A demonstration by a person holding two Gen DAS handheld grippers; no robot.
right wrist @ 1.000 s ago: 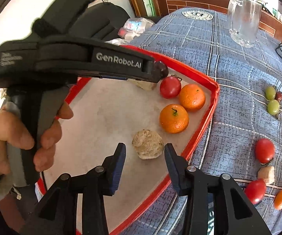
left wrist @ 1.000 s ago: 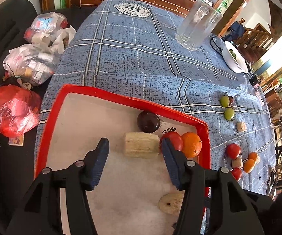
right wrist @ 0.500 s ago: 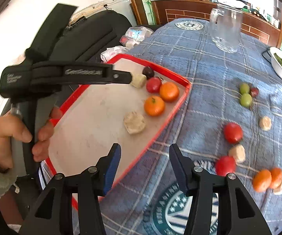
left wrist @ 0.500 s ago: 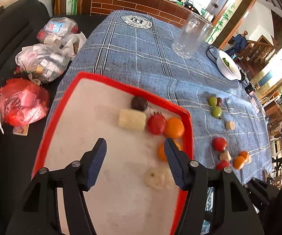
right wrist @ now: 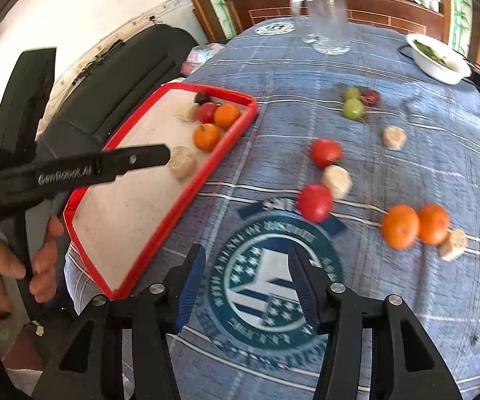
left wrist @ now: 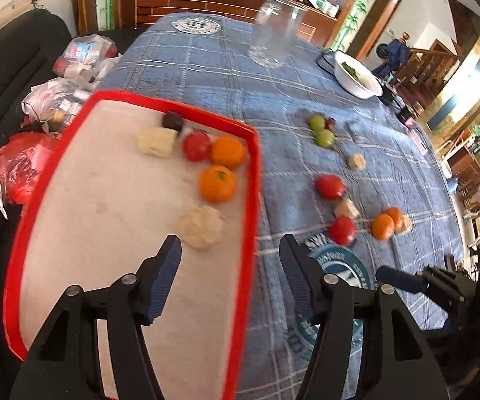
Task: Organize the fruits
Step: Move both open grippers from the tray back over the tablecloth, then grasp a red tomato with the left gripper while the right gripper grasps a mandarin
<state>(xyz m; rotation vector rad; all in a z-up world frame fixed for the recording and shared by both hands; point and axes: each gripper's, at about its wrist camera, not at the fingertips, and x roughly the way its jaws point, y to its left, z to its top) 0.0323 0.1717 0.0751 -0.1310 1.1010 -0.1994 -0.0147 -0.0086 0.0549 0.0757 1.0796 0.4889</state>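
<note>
A red-rimmed tray [left wrist: 255, 180] [right wrist: 206, 170] holds two oranges [left wrist: 217, 183], a tomato [left wrist: 196, 146], a dark plum [left wrist: 172, 120] and two pale pieces [left wrist: 200, 226]. Loose on the blue cloth lie two tomatoes [right wrist: 326, 152] [right wrist: 315, 202], two oranges [right wrist: 400, 226], two green fruits [right wrist: 352, 108] and several pale pieces [right wrist: 336, 177]. My left gripper [left wrist: 230, 276] is open and empty over the tray's right rim. My right gripper [right wrist: 246, 286] is open and empty above the round emblem [right wrist: 273, 286], short of the loose fruit.
A glass mug [left wrist: 275, 31] and a white bowl [left wrist: 356, 75] stand at the far side of the table. Plastic bags [left wrist: 56, 100] lie on the black seat left of the tray. The left gripper's body [right wrist: 73, 173] reaches over the tray in the right wrist view.
Both grippers have drawn back and swung right, away from the tray's fruit. The right gripper now hangs over the cloth emblem instead of the tray. Both stayed open.
</note>
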